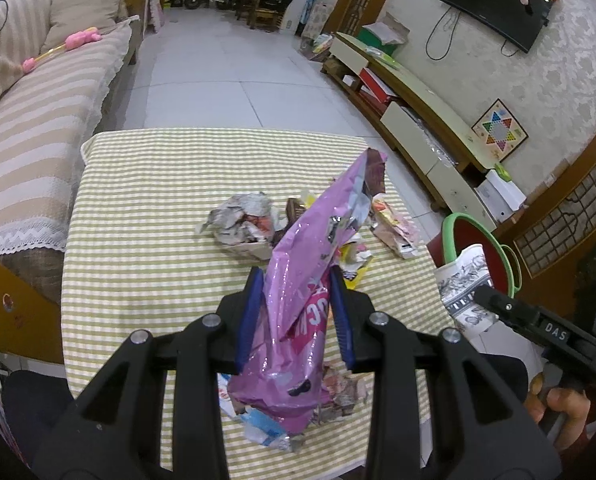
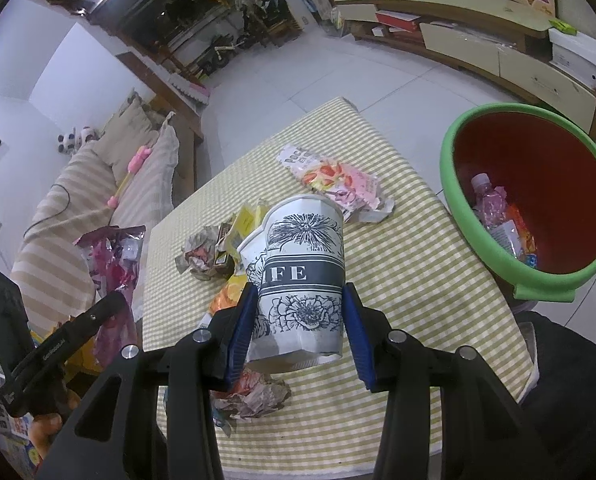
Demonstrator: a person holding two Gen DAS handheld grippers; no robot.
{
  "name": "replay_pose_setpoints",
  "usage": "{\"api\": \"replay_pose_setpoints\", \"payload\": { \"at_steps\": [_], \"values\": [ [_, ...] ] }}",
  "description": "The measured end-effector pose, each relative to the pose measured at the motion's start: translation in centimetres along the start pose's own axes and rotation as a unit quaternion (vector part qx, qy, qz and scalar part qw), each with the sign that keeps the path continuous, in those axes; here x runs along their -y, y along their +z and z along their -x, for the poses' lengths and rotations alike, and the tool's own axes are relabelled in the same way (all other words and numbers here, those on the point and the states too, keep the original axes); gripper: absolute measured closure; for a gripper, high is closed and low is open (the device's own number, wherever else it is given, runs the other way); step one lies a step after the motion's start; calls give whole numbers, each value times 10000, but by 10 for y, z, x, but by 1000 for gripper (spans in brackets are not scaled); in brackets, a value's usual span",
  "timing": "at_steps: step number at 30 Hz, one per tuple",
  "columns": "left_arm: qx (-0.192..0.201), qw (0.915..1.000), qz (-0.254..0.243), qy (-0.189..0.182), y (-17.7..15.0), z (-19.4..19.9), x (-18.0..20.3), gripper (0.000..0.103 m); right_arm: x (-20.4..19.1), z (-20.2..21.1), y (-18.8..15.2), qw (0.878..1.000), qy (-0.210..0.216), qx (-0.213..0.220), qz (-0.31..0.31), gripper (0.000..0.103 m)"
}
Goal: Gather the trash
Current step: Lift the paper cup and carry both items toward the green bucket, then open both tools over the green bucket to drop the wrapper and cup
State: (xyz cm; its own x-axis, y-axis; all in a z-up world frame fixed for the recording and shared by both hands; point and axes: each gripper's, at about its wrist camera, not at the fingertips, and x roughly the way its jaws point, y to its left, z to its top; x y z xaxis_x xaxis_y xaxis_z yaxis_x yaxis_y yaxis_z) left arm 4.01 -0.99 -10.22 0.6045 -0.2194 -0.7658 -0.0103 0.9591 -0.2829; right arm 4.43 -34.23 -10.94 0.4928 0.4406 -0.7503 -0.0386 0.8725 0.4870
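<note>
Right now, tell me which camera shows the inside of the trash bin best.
The right wrist view: the trash bin tilts its red interior toward the camera, showing a bottle and wrappers inside. The left wrist view catches only part of its green rim behind the paper cup.

The purple bag [image 1: 298,312] hides the wrappers beneath; its print is only partly legible.

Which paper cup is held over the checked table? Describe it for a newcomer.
Start at the green-checked table beside the green-rimmed bin. Between the right gripper's blue fingers sits the white paper cup. Unlike the crumpled wrappers around it, it bears black flower drawings and a dark lettered band.
</note>
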Motion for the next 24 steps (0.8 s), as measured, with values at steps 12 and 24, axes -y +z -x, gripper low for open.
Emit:
{"api": "replay_pose_setpoints", "payload": {
  "at_steps": [12, 24],
  "values": [
    [-116, 9991, -375, -135, 3, -15, 41, 71, 41, 23, 5, 9991, -97, 248, -319, 61],
    [-403, 9910, -843, -959, 20, -51, 133, 71, 110, 65, 33, 9914, -424, 941, -804, 61]
  ]
}}
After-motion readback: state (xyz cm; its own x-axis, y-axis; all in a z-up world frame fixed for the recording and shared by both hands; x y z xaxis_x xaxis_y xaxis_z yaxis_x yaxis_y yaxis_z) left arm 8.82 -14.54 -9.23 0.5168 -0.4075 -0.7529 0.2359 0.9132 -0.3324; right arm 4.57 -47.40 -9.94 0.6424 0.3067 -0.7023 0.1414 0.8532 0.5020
